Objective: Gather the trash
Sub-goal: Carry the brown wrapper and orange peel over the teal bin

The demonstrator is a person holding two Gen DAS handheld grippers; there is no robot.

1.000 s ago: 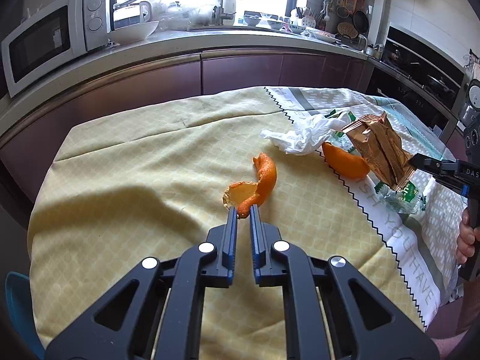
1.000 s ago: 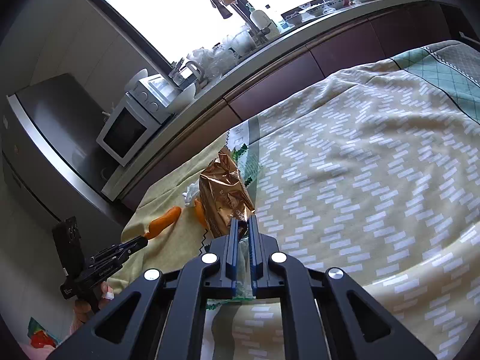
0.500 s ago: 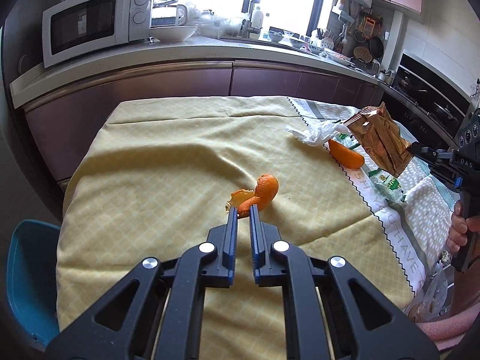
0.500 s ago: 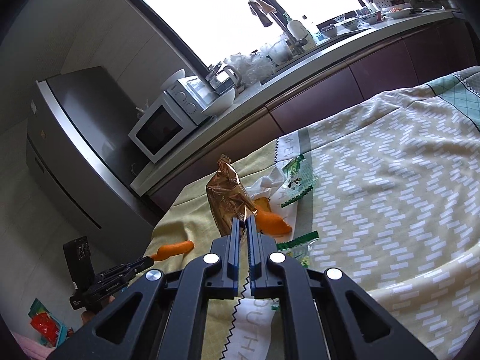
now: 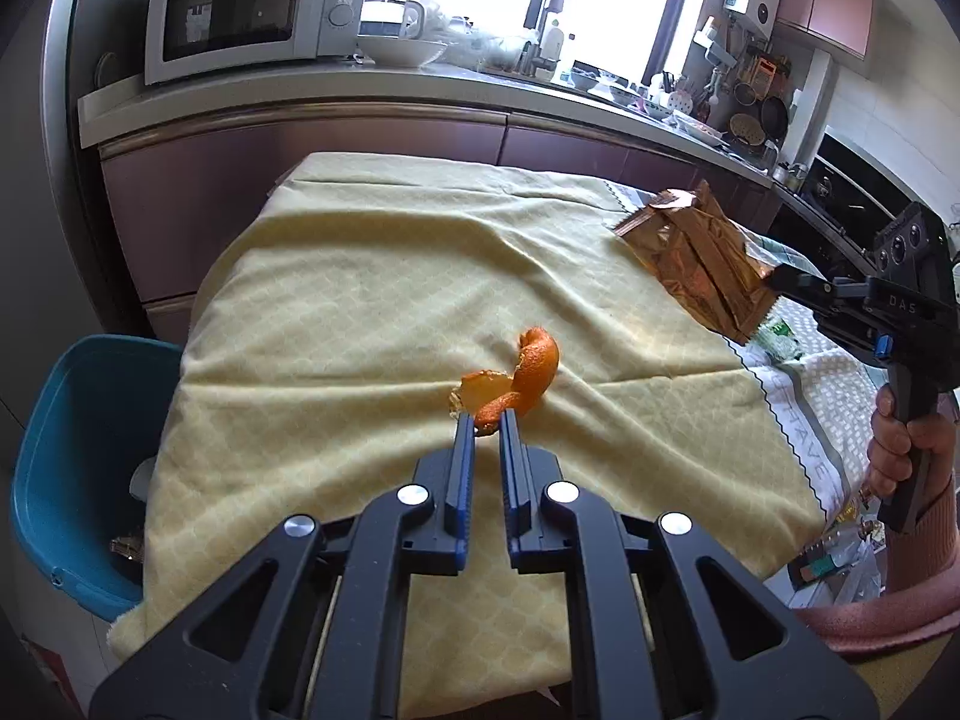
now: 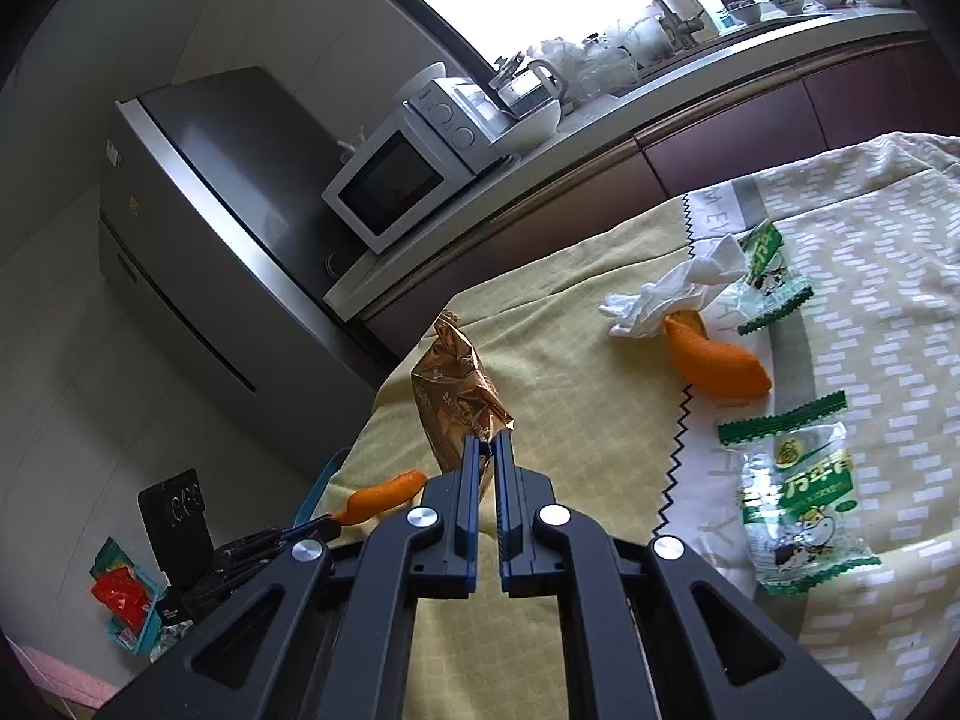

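Note:
My left gripper (image 5: 485,419) is shut on a curled strip of orange peel (image 5: 528,371), held above the yellow tablecloth (image 5: 372,300). My right gripper (image 6: 487,443) is shut on the corner of a crumpled copper foil wrapper (image 6: 457,397), lifted off the table; the same wrapper (image 5: 696,252) shows at the right of the left wrist view. The left gripper with its peel (image 6: 384,495) appears low left in the right wrist view. A second orange peel (image 6: 714,363), a crumpled white tissue (image 6: 672,294) and green-and-clear snack wrappers (image 6: 798,492) lie on the cloth.
A blue bin (image 5: 72,468) stands on the floor beside the table's left edge. Behind the table runs a counter with a microwave (image 5: 252,12) and dishes. A fridge (image 6: 198,228) stands at the counter's end. A person's hand (image 5: 900,444) holds the right gripper's handle.
Both grippers have carried their loads leftward across the table toward its left edge; the blue bin has come further into view. The foil wrapper now hangs over the yellow cloth, away from the tissue and peel.

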